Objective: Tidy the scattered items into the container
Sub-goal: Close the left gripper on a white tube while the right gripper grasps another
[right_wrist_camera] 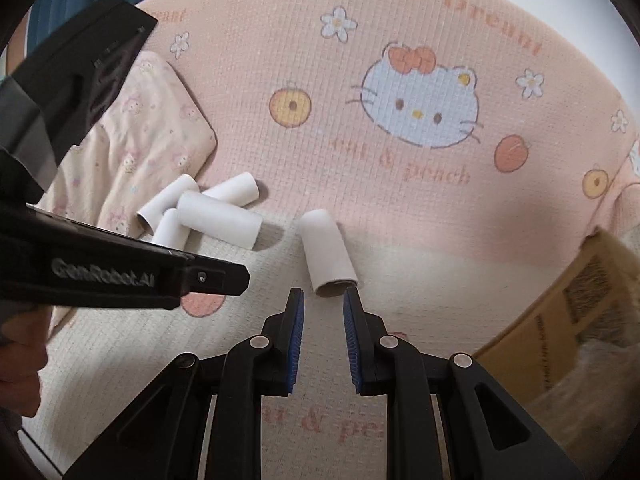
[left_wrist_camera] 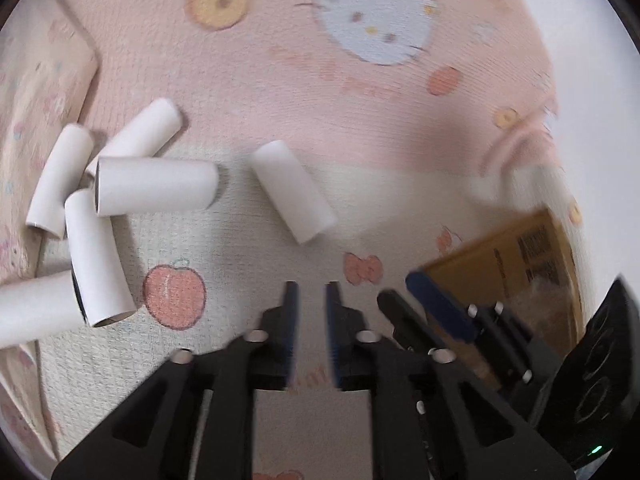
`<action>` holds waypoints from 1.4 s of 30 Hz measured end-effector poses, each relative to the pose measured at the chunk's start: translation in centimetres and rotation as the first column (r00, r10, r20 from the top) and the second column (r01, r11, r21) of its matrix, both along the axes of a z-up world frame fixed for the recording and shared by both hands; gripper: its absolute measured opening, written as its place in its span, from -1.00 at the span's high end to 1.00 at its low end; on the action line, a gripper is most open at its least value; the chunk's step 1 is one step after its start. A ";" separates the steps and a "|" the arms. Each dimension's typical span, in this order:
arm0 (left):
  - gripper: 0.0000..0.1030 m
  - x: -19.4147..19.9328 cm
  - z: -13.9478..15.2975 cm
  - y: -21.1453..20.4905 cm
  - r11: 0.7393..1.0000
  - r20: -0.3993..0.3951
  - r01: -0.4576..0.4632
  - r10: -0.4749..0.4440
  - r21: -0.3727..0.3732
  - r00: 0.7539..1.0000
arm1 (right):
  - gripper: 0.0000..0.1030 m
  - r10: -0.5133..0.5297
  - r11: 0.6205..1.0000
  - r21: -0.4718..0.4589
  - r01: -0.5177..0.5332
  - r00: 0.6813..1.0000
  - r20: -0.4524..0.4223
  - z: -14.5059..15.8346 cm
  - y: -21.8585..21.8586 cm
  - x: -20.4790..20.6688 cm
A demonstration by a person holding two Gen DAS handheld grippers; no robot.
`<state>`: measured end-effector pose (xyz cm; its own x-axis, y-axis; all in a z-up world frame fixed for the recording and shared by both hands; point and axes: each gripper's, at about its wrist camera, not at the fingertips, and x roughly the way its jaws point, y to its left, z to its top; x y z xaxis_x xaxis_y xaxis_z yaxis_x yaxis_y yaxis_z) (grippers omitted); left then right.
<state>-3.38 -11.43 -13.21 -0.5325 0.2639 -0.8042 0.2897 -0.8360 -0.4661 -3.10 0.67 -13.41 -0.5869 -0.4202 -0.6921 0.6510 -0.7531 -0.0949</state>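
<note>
Big pink cartoon-cat blanket (right_wrist_camera: 400, 32) covers everything. Brown cardboard box (right_wrist_camera: 560, 320) sits at the right edge. White paper tubes: a pile (right_wrist_camera: 200, 210) at left, a lone tube (right_wrist_camera: 328, 252) just ahead of the right gripper (right_wrist_camera: 323, 294), fingers narrowly apart, empty. Left gripper (left_wrist_camera: 312, 288) likewise, nothing held.

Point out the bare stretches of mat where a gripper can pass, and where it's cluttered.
Free: the mat between the lone paper tube and the cardboard box, and the far pink area around the Hello Kitty print. Crowded: the pile of tubes beside the patterned pillow.
</note>
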 end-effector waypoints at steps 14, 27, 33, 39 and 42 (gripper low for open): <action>-0.02 -6.7 -5.9 -2.1 0.977 0.118 -0.134 0.115 0.168 0.986 | 0.54 -0.170 0.982 -0.034 0.183 0.954 0.247 -5.8 1.2 -6.4; -0.02 -12.0 -6.5 -2.2 0.986 0.175 -0.093 0.068 0.140 0.982 | -0.01 -0.135 0.986 -0.066 0.156 0.957 0.257 -6.5 -0.6 -7.5; -0.02 -12.5 -7.1 -2.4 0.982 0.187 -0.129 0.102 0.137 0.977 | -0.01 -0.133 0.982 -0.106 0.154 0.974 0.181 -5.6 -1.1 -7.6; 0.04 -13.0 -6.9 -1.3 0.992 0.177 -0.085 0.067 0.096 0.982 | -0.01 -0.139 0.983 -0.092 0.160 0.969 0.203 -6.0 -0.7 -7.6; 0.05 -12.8 -6.8 -0.2 0.995 0.186 -0.033 0.014 0.098 0.982 | -0.01 -0.139 0.980 -0.104 0.167 0.961 0.238 -6.2 -0.1 -7.9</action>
